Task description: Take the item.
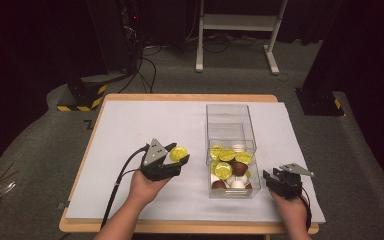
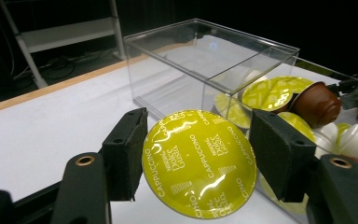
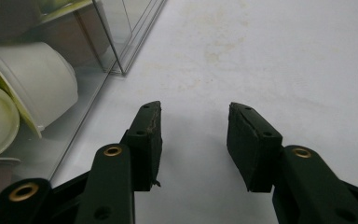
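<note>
We hold the left tool [image 1: 172, 159] over the bare sheet toward the near edge of the bench [image 1: 145, 125], left of the box [image 1: 232, 170], with its jaws clamped on a yellow capsule [image 2: 198, 163]. The pads press the rim from both sides, and the foil lid faces the camera. The capsule hangs clear of the sheet and well apart from the box. The right tool [image 1: 280, 180] rests by the box's right wall near the bench's near right corner, jaws part open with nothing between them.

The step in hand looks like carrying this capsule away from the box to a place on the open sheet. To do it well we should keep the squeeze steady, since the grip is on a thin rim that could pivot. We should lower it until it meets the sheet before letting go, and keep the right tool still so the box does not shift.

The left gripper view gives the print on the foil and the exact pad contact, which the high view reduces to a yellow dot. The high view alone places both tools against the bench edges. The right gripper view shows white capsules [image 3: 37, 88] through the wall; whether that tool touches the box we cannot tell.
</note>
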`<state>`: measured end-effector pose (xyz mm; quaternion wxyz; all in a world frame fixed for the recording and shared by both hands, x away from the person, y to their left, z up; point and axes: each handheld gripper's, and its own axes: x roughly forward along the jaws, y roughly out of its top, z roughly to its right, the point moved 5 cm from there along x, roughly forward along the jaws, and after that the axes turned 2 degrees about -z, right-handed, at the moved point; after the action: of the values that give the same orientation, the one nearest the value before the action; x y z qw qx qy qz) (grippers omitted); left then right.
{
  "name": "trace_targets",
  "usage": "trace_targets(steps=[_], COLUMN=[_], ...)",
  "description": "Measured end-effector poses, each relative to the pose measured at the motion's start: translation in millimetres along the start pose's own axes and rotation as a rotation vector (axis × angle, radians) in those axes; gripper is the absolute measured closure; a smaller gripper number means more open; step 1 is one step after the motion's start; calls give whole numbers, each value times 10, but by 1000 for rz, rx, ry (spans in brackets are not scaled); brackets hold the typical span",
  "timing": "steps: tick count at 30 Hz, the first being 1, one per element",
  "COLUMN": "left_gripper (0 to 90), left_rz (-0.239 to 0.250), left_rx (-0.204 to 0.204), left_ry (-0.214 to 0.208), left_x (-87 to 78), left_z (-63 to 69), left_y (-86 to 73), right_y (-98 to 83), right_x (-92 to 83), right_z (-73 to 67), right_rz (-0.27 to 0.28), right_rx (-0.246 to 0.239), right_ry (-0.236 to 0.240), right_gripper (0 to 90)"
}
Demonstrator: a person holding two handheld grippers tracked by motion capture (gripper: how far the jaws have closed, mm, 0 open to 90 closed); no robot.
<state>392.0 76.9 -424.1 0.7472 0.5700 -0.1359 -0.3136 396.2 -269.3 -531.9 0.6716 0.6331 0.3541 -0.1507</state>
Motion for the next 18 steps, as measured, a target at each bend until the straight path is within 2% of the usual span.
trace_targets(steps=[9,12,13,18], left_gripper=[387,387,387,387], left_rz=[16,11,23,18], left_rx=[-15,-12,-28,-25], left_ry=[46,66,73,111], left_x=[-80,-109,-111,-151], left_z=[-189,-285,-308,-458], left_y=[-18,-34,-33,-65], right_y=[2,1,1,0], right_x=[2,2,2,1], right_z=[-10,-12,-12,-15], right_rz=[0,-1,-1,-2], right_rx=[-8,-12,-11,-11], right_ry=[-1,-2,-2,-5], right_gripper=[556,556,556,554])
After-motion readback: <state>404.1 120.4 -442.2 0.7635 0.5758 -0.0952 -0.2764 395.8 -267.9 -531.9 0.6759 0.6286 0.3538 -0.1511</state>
